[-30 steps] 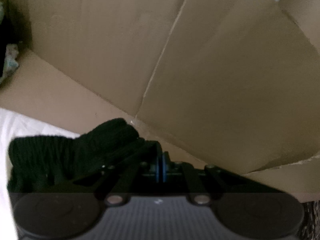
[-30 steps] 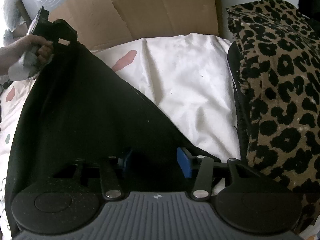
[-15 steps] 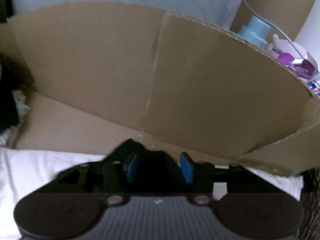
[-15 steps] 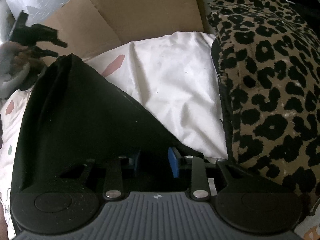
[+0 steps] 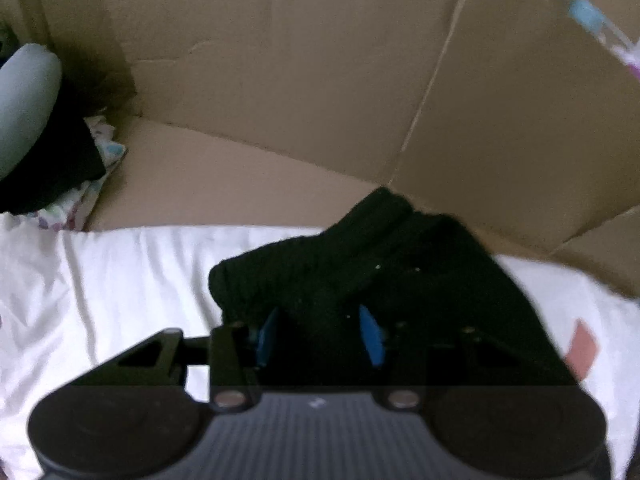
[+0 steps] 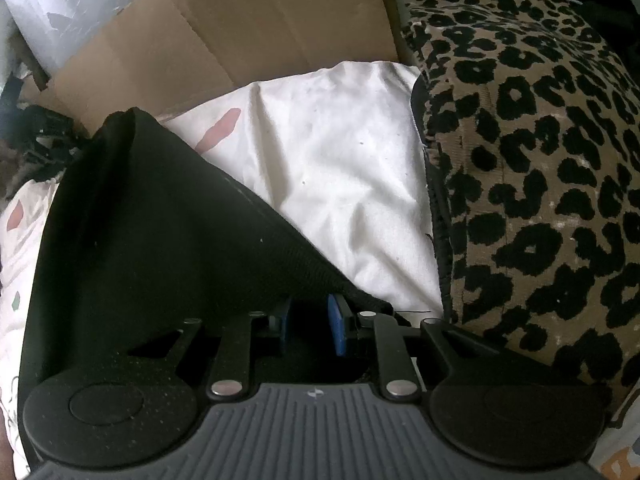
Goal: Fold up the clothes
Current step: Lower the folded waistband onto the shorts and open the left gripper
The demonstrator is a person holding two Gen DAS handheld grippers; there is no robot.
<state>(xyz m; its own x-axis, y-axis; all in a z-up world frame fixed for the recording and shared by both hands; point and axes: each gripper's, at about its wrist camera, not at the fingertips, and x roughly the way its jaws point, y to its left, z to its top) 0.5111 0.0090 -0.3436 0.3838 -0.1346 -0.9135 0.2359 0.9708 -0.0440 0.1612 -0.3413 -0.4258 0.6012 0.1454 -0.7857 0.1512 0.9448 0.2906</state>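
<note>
The black knit garment lies on the white bed sheet. The left tongs stand apart over its bunched corner, having let go; the right tongs have just been closing on its near hem, seemingly not yet clamped. A leopard-print garment crowds the right; cardboard walls the back.

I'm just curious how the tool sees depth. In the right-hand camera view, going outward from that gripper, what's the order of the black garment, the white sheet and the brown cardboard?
From the right gripper:
1. Black garment, right at the jaws, spreading left.
2. White sheet, just beyond, centre.
3. Brown cardboard, farthest, standing behind the sheet.
</note>
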